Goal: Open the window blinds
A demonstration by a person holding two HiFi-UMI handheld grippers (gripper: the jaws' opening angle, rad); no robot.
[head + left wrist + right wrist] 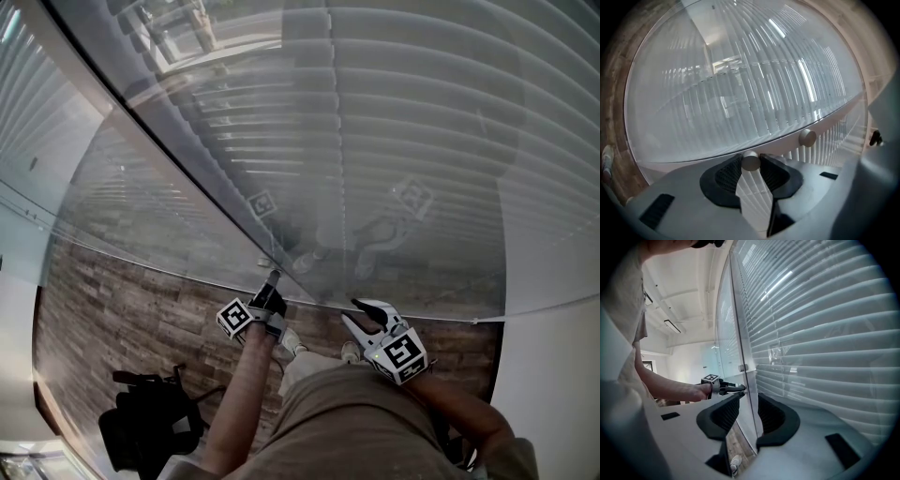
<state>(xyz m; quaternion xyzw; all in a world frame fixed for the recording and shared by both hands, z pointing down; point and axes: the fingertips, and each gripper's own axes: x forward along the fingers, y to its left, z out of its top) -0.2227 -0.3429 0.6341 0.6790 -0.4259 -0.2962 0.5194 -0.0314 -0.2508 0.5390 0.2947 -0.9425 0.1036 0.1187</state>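
Left gripper (273, 284) clamps a round knob (750, 161) on the window frame (783, 137), likely to twist open the blinds (403, 112) hanging shut behind the glass; right gripper (356, 312) waits alongside, jaws apart, empty
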